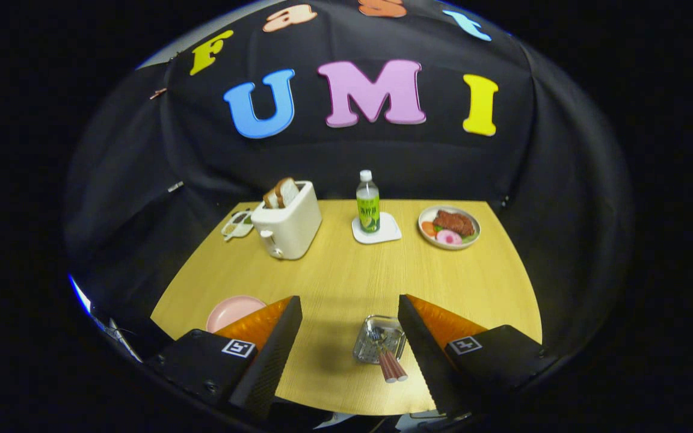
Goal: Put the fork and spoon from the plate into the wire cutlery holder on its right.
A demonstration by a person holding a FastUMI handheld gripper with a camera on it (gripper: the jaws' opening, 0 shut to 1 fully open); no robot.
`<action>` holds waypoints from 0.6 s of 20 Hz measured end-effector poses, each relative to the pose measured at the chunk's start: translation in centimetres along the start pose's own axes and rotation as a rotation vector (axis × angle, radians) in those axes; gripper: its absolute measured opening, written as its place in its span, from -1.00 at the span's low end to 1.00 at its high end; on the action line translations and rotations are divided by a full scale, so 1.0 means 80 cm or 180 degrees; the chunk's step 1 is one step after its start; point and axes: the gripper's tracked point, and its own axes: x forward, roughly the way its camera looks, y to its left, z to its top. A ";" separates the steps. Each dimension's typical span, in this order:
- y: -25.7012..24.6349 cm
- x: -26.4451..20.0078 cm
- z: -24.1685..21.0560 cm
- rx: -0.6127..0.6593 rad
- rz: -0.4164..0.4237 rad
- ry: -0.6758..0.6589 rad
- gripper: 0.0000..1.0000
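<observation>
My hand-held gripper (349,325) spread wide, holding nothing. Fork and spoon (387,359) already standing in wire cutlery holder (376,340), beside right finger; pink plate (232,311) bare. I judge utensils light, stiff, slippery; handles best hold.

matt wood-grain table (346,270), shiny wire cutlery holder (376,340), glossy plastic bottle (367,204)

The bottle (368,204) has a green label, its print too small to read; nothing else is legible.
</observation>
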 end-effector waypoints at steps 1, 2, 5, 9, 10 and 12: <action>0.000 -0.008 0.012 -0.0054 -0.0019 -0.0150 0.99; 0.006 -0.020 0.025 -0.0094 -0.0039 -0.0284 0.99; 0.012 -0.038 0.042 -0.0086 -0.0051 -0.0480 0.99; 0.006 -0.039 0.042 -0.0063 -0.0067 -0.0502 0.99; 0.004 -0.038 0.039 -0.0061 -0.0064 -0.0490 0.99; 0.004 -0.039 0.038 -0.0076 -0.0057 -0.0475 0.99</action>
